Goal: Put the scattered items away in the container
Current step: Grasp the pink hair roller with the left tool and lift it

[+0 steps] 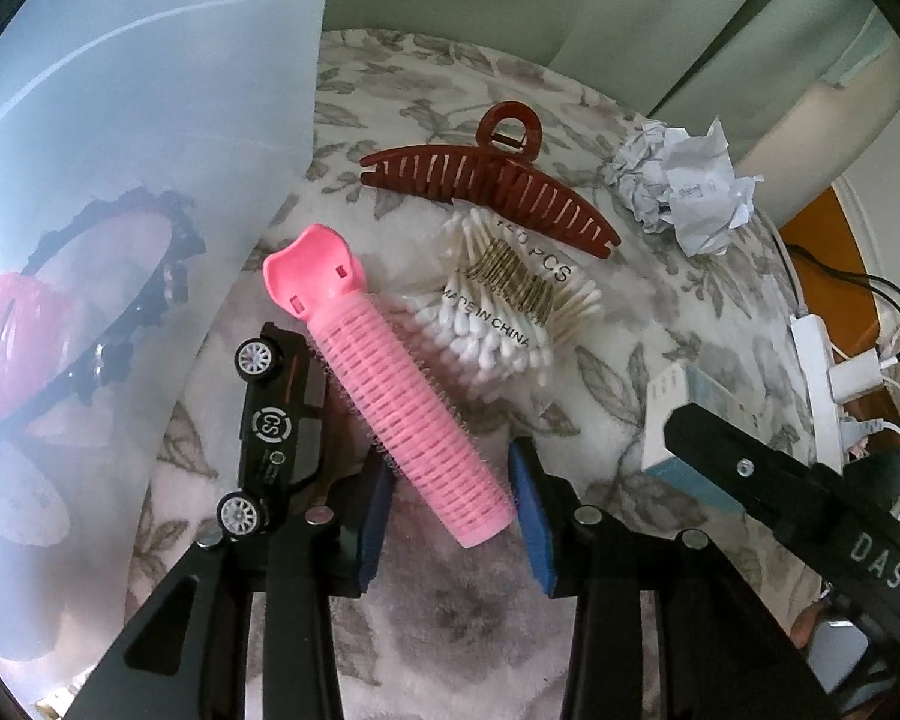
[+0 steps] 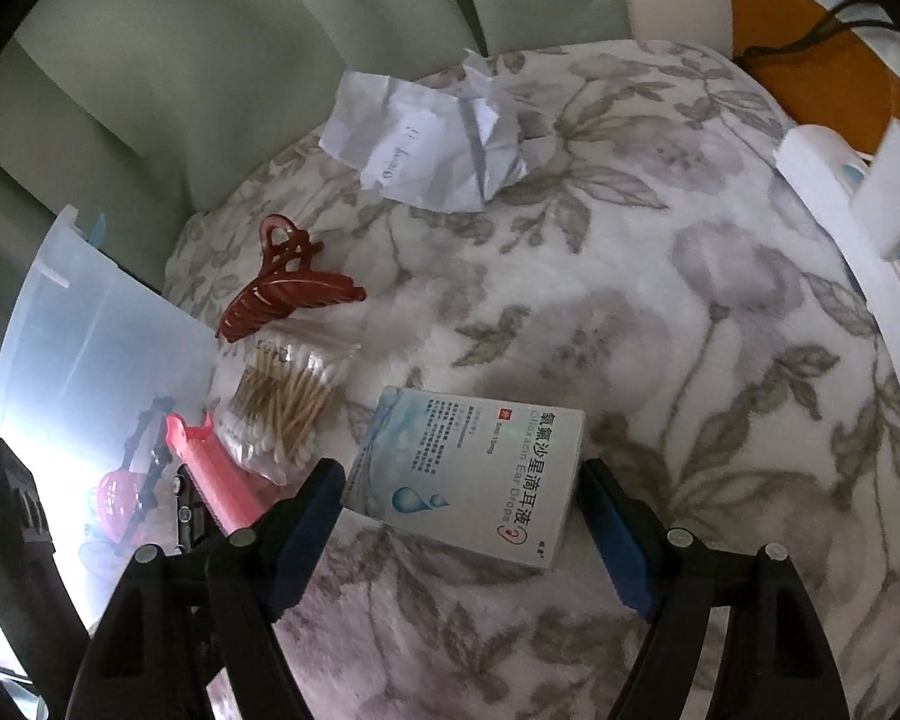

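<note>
— Both tongs are down among the clutter. Left gripper has its blue pads on either side of the roller's lower end; they look pressed against it, so it is pinching the roller.

— And the right gripper?

— Spread wide around the box of ear drops. Its pads stand clear of both sides, nothing gripped yet.

— Where does everything sit against the bin?

— The roller lies just beside the bin's clear wall, with the toy car touching it on the bin side and the swab bag under its upper half. The claw clip is beyond the swabs, the paper ball farther off. The box is on the far side of the swabs from the bin.

— How will the roller handle?

— Probably light and hollow, stiff enough not to crush, but bristly, so it may snag the blanket or the swab bag. Held near one end, it could droop; a pinch nearer the middle seems safer.

— And the box?

— Likely light cardboard, dentable. Its flat long sides suit the pads.
</note>
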`<state>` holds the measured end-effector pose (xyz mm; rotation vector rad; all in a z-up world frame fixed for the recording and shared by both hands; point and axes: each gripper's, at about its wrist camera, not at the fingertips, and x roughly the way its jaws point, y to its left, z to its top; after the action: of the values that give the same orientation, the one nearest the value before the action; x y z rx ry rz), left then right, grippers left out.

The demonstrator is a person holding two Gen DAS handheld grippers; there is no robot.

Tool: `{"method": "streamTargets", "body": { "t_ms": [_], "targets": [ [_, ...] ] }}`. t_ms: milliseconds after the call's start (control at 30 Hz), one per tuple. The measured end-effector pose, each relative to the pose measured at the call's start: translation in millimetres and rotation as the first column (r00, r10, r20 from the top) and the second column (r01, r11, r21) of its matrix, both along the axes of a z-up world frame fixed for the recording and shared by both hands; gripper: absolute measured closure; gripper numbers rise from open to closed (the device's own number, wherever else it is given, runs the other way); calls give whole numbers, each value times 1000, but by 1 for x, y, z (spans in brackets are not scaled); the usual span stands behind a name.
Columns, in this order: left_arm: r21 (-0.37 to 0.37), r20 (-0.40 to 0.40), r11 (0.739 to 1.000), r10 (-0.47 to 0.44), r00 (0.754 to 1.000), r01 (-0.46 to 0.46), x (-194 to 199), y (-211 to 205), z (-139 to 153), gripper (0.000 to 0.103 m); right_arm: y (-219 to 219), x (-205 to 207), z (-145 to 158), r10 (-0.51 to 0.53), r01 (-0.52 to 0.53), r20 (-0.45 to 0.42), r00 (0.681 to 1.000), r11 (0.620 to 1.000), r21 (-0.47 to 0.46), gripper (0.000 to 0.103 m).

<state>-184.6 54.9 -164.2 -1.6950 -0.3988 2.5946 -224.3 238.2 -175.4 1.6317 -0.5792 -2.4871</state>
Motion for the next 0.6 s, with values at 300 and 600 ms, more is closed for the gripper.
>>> {"method": "streamTargets", "body": {
  "t_ms": [300, 600],
  "targets": [
    [-41, -10, 999, 1, 1000, -1, 6, 6, 7, 71, 14, 15, 3, -28, 28, 10, 1000, 999, -22, 21],
    [-30, -53, 999, -38, 998, 36, 19, 19, 29, 77, 26, 36, 21, -63, 63, -13, 998, 997, -35, 21]
  ]
}}
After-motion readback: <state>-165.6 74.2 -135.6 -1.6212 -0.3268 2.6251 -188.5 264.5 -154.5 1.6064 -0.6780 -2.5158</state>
